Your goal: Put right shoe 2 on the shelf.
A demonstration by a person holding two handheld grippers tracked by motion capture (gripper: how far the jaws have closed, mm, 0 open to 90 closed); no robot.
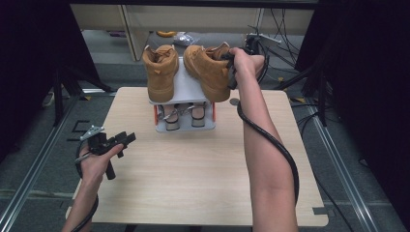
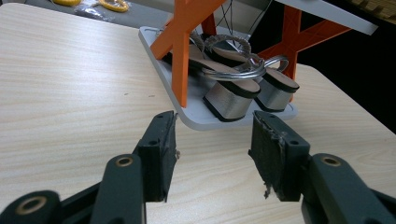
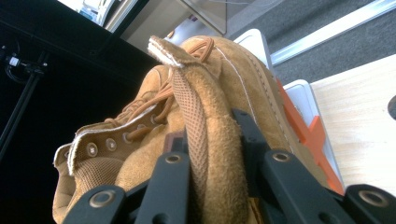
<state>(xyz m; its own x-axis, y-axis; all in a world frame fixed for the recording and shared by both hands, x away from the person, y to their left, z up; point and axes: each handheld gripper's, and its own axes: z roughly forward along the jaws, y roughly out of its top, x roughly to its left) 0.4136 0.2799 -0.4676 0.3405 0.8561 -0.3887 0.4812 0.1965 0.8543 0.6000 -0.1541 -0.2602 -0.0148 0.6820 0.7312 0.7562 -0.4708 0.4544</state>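
We see a pale wooden table [image 1: 193,174] with a grey two-level shoe rack [image 1: 186,89] on orange legs standing near its far edge. On the rack's top shelf sit two tan suede boots: the left boot [image 1: 161,72] rests flat with its heel toward us, while the right boot [image 1: 209,70] lies skewed, its heel poking past the shelf's front edge. Our right gripper [image 1: 232,67] is clamped on that right boot's collar, one jaw inside and one outside. On the lower shelf rests a pair of silver-heeled sandals [image 2: 236,91]. Our left gripper [image 1: 124,140] hovers over the table's left edge, jaws spread apart with nothing between them, pointing at the rack.
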